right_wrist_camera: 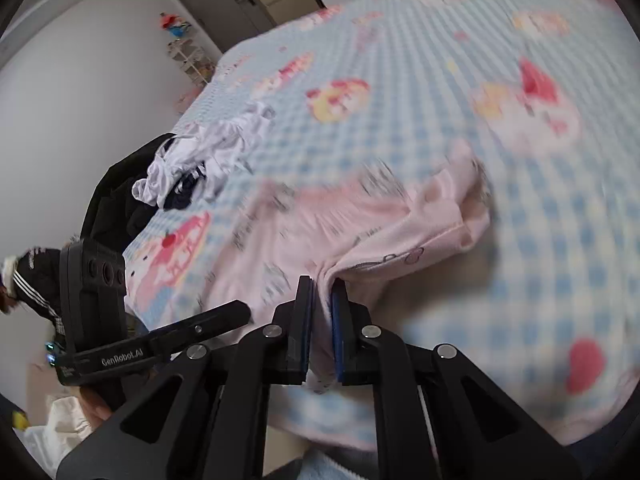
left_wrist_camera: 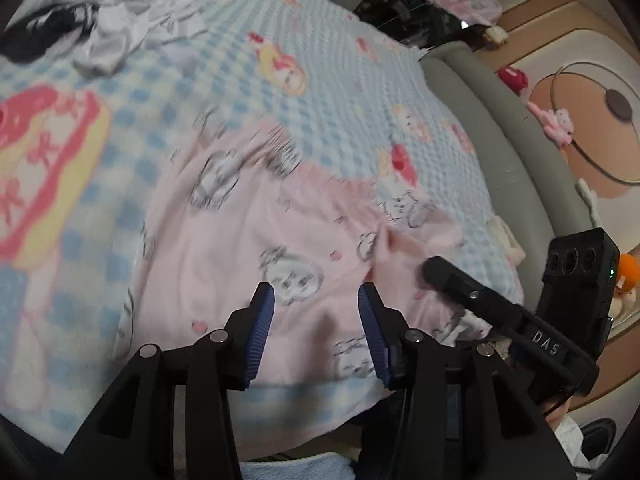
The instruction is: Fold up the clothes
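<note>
A pale pink garment with grey cartoon prints [left_wrist_camera: 256, 240] lies on the blue checked blanket [left_wrist_camera: 312, 72] near the bed's front edge. My left gripper [left_wrist_camera: 316, 300] is open just above the garment, with nothing between its blue pads. My right gripper [right_wrist_camera: 323, 292] is shut on a fold of the pink garment [right_wrist_camera: 384, 224] and lifts that edge off the blanket [right_wrist_camera: 440, 80]. The right gripper also shows in the left wrist view [left_wrist_camera: 436, 272] at the garment's right side. The left gripper's body shows at the left of the right wrist view [right_wrist_camera: 160, 340].
A heap of white and dark clothes [left_wrist_camera: 92, 32] lies at the far side of the bed, also in the right wrist view [right_wrist_camera: 192, 164]. A grey padded bed frame [left_wrist_camera: 500, 128] runs along the right, with toys on the floor mat [left_wrist_camera: 560, 124] beyond.
</note>
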Tool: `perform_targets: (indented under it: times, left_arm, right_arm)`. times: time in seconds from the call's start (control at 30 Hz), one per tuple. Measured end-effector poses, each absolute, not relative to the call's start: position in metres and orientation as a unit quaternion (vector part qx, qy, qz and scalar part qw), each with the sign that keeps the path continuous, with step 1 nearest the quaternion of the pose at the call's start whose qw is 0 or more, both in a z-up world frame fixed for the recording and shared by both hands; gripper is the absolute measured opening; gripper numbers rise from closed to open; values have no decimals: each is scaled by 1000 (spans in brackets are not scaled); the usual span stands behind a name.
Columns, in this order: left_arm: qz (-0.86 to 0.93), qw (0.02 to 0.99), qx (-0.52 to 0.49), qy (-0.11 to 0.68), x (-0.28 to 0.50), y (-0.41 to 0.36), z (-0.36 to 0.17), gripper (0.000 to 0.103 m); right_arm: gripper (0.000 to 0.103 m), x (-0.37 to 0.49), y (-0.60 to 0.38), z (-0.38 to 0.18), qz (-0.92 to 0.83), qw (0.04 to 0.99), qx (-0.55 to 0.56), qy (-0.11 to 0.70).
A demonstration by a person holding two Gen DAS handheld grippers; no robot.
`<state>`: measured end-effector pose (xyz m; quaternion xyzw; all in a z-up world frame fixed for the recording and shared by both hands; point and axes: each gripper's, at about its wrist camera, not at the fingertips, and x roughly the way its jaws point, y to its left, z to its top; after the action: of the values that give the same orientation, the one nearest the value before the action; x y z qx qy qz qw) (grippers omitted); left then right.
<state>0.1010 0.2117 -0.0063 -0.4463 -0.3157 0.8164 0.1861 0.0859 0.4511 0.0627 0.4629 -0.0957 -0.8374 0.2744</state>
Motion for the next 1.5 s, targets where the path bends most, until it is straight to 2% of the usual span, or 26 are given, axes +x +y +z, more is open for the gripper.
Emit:
perform_targets:
  times: [0.13,0.3,0.4,0.47,0.53,0.57,0.73,0.83,0.87,0.93,1.03,1.1,1.13,1.17,1.2,1.23,1.3,1.37,1.43,1.5]
  left_arm:
    - [818,187,-432,-330,99,204,0,55]
    - [792,188,-439,-381,107,193,-25,59]
    - [785,190,-459,-370,101,204,-37,61]
    - [785,180,-475,-355,95,211,-43,57]
    - [785,171,-483,-349,91,213,-47,45]
    - [784,169,-486,-347,90,213,-49,45]
    - [780,173,-492,-346,85,214,-53,48]
    - [783,174,-487,-346,88,217,-52,45]
    - [787,173,-483,-342,89,218,-49,42]
    - [796,167,-475,-336,89,222,-43,42]
    - [797,176,-474,-331,90,232,-40,42]
    - [793,190,-477,-328,92,237,-40,42]
    - [796,190,-478,-319,93,238,-39,37]
    - [808,177,-474,-303,95,239,-35,29]
    - [826,152,-461,-287,97,236,-28,13]
    - [843,128,-443,-275,101,231,-20,8]
    - [864,105,-405,-279,109,213,1,5]
    - [871,88,-390,-285,117,195,13,5]
    - [870,71,-391,-291,126,176,12,5]
    - [863,60,-402,-301,133,161,1,5]
  right_arm:
    - [8,79,416,60,-823,309,470,-75]
    - [8,87,385,24,-799,331,496,-75]
    - [9,92,372,2,-779,345,519,-72]
    - [18,94,367,-3,-777,354,517,-65]
    - [22,98,367,1,-774,365,515,-47]
    - [27,101,367,4,-773,371,514,-38]
    - [28,119,393,20,-780,377,499,-17]
    - [28,120,421,20,-780,367,504,-52]
    - [31,119,429,20,-782,359,505,-67]
    - [38,113,446,16,-792,327,508,-93]
    - [38,98,461,3,-798,265,528,-118]
    - [38,94,455,-2,-793,267,536,-114]
    - [38,94,449,-1,-794,270,536,-104]
    - [38,94,443,-1,-794,272,535,-94]
    - [38,94,437,0,-794,275,535,-84]
    - [38,95,431,0,-795,277,535,-74]
    - [38,93,423,8,-795,288,530,-71]
    - [44,94,418,21,-802,296,515,-68]
    - [49,96,412,33,-811,299,499,-56]
    - [49,97,400,35,-811,308,496,-47]
